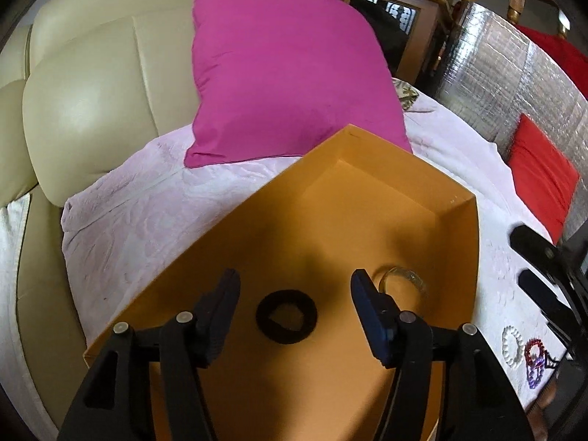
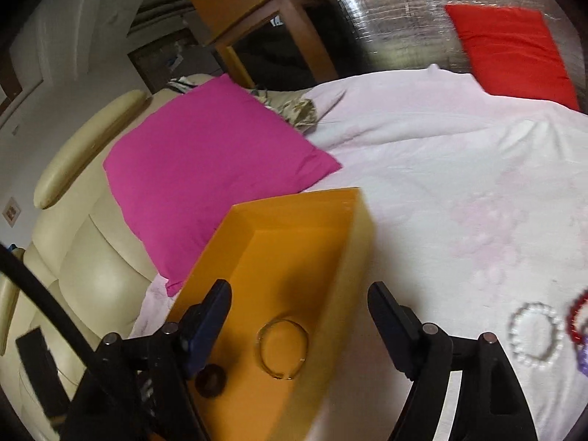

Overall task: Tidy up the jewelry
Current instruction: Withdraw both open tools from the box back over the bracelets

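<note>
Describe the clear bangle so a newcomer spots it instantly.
Find the orange box on the white bedspread, in front of the pink pillow. Two rings lie on its floor: the clear bangle is the larger, thin, see-through hoop, while the black hair tie beside it is small, thick and opaque.

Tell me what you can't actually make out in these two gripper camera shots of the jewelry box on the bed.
- Black ring, right wrist view: partly behind the right gripper's finger.
- Red and purple beads, right wrist view: cut off by the frame edge, blurred; piece count unclear.
- Orange box, left wrist view: near end hidden by the left gripper.
- Clear bangle, left wrist view: see-through, partly behind a finger.
</note>
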The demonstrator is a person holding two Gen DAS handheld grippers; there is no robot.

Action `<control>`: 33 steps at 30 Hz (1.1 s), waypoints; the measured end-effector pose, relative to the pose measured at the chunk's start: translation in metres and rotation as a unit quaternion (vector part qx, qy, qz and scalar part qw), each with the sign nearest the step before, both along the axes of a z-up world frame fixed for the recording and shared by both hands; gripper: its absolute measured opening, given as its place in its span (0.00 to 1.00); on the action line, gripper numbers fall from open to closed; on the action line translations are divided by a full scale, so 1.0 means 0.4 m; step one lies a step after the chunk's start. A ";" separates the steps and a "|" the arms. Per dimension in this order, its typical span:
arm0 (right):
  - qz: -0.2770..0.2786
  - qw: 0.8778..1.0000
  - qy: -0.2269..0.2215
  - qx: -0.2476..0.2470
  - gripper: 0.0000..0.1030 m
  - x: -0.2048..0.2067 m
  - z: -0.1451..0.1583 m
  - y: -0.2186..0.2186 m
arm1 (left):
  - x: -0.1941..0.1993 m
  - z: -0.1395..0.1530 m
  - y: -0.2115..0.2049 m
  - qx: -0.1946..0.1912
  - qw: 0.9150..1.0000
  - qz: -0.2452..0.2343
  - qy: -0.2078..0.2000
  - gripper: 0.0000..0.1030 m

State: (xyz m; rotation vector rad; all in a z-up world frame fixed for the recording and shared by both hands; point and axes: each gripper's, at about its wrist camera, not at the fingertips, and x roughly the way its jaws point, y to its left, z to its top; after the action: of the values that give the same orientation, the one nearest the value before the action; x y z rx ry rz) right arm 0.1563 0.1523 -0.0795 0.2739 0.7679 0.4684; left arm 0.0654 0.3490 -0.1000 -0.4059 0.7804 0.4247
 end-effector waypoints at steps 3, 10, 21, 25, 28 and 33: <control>-0.010 1.000 -0.006 -0.013 0.77 -0.027 0.009 -0.059 | 0.002 0.021 -0.038 0.033 0.999 -0.004 -0.012 0.62; -0.044 0.997 -0.032 -0.051 0.77 -0.110 0.041 -0.231 | -0.015 0.105 -0.242 0.138 0.980 -0.108 -0.099 0.71; -0.174 0.982 -0.025 -0.064 0.77 -0.204 0.017 -0.576 | -0.001 0.062 -0.566 0.148 0.931 -0.325 -0.080 0.75; -0.217 0.975 -0.013 -0.050 0.77 -0.223 -0.026 -0.677 | 0.015 0.037 -0.624 0.142 0.926 -0.345 -0.056 0.75; -0.224 0.974 0.005 -0.043 0.77 -0.218 -0.045 -0.715 | 0.022 0.024 -0.637 0.138 0.926 -0.348 -0.045 0.75; -0.225 0.973 0.012 -0.053 0.77 -0.217 -0.028 -0.744 | 0.052 -0.010 -0.626 0.125 0.935 -0.332 -0.016 0.75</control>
State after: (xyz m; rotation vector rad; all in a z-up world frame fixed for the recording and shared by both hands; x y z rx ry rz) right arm 0.0696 -0.1455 -0.0906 0.3434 0.7258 -0.0047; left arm 0.0864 0.0987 -0.1042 0.1003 0.7709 -0.1206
